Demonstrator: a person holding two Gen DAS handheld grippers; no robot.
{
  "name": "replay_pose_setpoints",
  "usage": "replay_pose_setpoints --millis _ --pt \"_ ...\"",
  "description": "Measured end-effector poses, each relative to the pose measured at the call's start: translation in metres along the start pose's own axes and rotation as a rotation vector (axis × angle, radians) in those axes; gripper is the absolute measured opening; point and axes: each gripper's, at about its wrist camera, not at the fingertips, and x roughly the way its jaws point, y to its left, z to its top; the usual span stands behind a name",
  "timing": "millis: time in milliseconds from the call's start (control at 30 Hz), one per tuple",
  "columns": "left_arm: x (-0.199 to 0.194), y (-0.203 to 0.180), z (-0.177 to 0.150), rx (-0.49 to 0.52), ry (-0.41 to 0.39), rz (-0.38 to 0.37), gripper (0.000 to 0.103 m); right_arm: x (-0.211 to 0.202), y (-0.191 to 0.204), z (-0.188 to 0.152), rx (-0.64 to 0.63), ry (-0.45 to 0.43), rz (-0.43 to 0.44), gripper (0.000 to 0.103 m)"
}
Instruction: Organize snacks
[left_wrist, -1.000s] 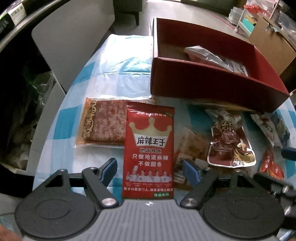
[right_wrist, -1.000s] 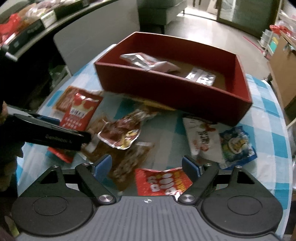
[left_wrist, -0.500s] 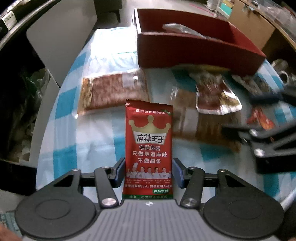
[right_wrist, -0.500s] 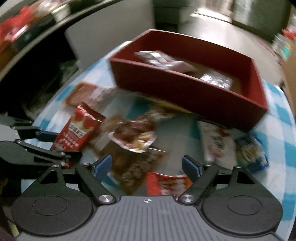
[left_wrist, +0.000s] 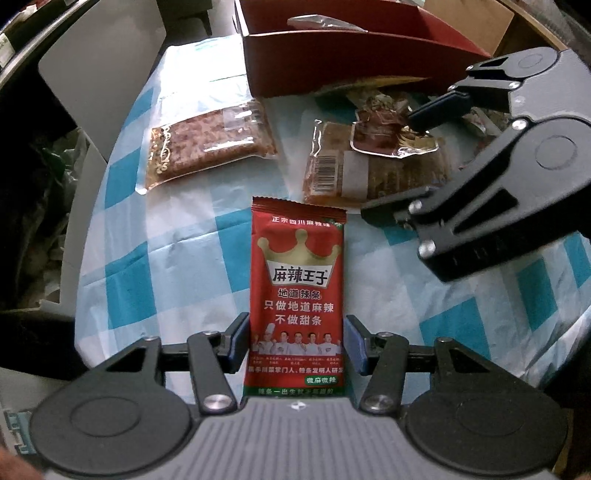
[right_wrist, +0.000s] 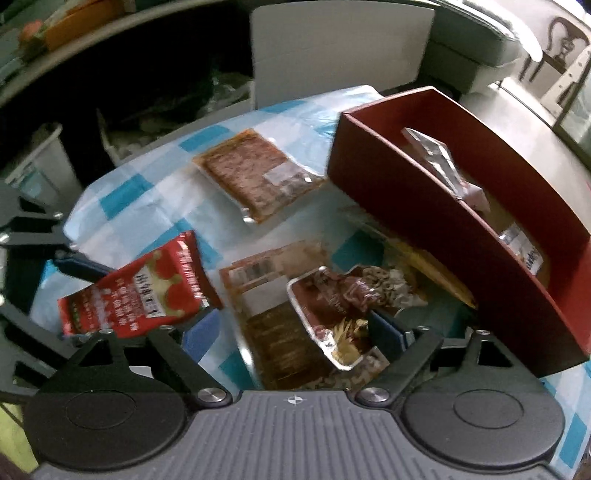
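Flat red foil snack packet with a gold crown print, held above the blue-and-white checked tablecloth. The left gripper is clenched on its lower side edges. The packet appears light, thin and slippery, so a hold across the stiffer sealed margins should suit best. The right gripper, fingers spread and empty, hovers over a dark red foil pouch beside the dark red cardboard box.
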Motion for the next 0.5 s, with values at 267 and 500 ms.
replay_pose_setpoints --millis 267,500 --pt "0.003 -0.006 0.003 0.017 0.019 0.013 0.048 0.000 0.002 0.002 -0.067 0.045 0.022 0.092" --pt "0.004 -0.006 0.004 0.021 0.019 0.017 0.048 0.010 0.009 0.005 -0.134 0.064 -0.046 0.094"
